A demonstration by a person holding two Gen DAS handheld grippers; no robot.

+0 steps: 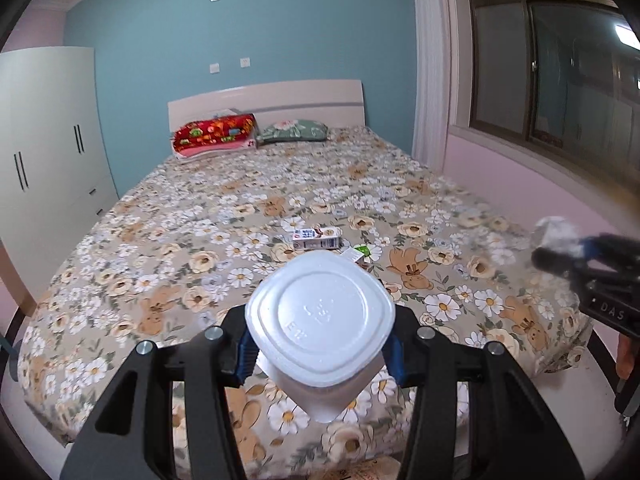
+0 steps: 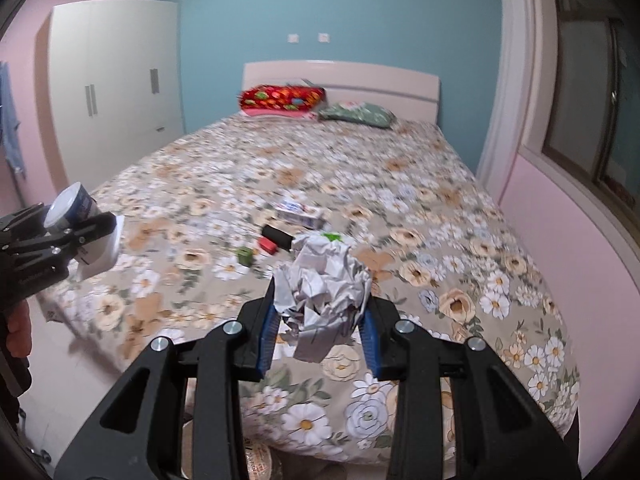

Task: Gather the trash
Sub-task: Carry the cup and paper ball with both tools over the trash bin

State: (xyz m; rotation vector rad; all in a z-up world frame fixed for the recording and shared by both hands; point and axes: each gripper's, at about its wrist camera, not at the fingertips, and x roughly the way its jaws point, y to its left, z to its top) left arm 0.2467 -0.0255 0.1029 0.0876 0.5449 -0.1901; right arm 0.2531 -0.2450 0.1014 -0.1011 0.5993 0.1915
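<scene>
My left gripper [image 1: 320, 344] is shut on a white plastic cup [image 1: 320, 320], its base facing the camera, held above the foot of the bed; it also shows at the left of the right wrist view [image 2: 80, 224]. My right gripper [image 2: 318, 320] is shut on a crumpled ball of paper [image 2: 320, 288] above the bed's foot; it shows blurred at the right of the left wrist view [image 1: 560, 240]. On the floral bedspread [image 1: 200, 220] lie a small milk carton [image 1: 316, 238] [image 2: 300, 212], a green-and-white wrapper [image 1: 360, 254], a black and red item [image 2: 276, 240] and a small green piece [image 2: 244, 256].
A red pillow [image 1: 214, 134] and a green pillow [image 1: 294, 130] lie by the headboard [image 1: 280, 100]. A white wardrobe [image 1: 44, 140] stands left of the bed. A window [image 1: 560, 80] and pink wall are on the right. Something papery sits on the floor below the bed's foot [image 2: 260, 460].
</scene>
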